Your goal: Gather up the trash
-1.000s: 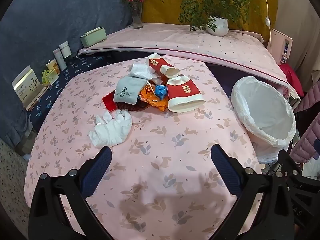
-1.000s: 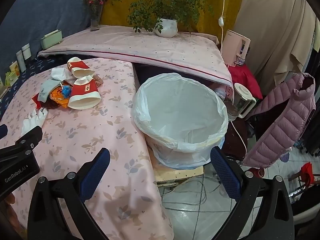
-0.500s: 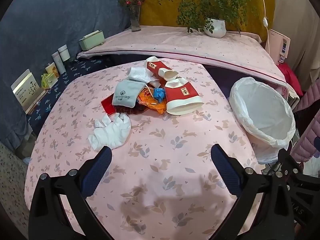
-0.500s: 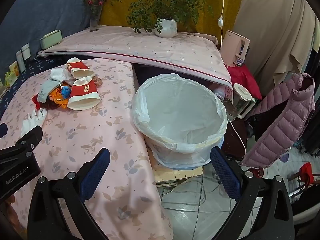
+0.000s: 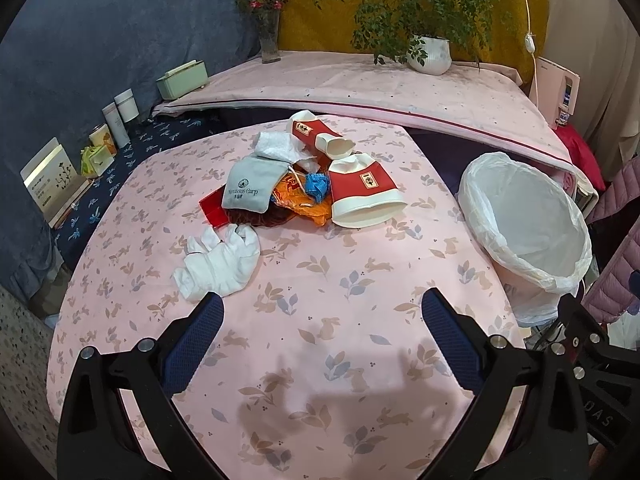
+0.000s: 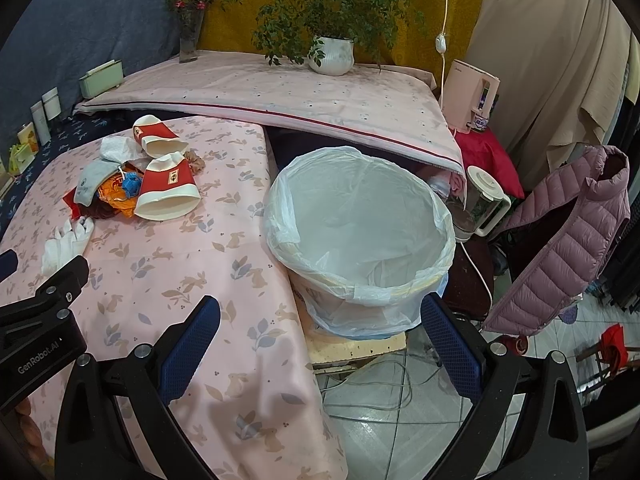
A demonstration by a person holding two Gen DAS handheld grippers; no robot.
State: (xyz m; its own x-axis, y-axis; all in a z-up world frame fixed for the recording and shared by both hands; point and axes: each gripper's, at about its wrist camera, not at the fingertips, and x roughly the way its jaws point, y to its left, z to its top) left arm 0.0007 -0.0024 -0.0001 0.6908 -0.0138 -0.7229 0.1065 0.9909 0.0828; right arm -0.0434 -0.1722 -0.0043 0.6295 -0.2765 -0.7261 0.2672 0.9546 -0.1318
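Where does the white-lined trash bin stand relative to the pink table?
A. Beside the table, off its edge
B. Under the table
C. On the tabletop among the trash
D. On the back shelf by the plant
A: the trash bin stands on a low platform beside the table, off its edge.

Potted plant (image 5: 430, 54), flower vase (image 5: 269, 42), puffer jacket (image 6: 560, 240), kettle (image 6: 484, 200).

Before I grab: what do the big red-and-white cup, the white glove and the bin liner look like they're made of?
Cup: likely paper, matte; its mouth is squashed oval.
Glove: soft white cloth, probably cotton knit; it lies limp and creased.
Liner: thin translucent plastic film, slightly glossy, wrinkled and folded over the rim.
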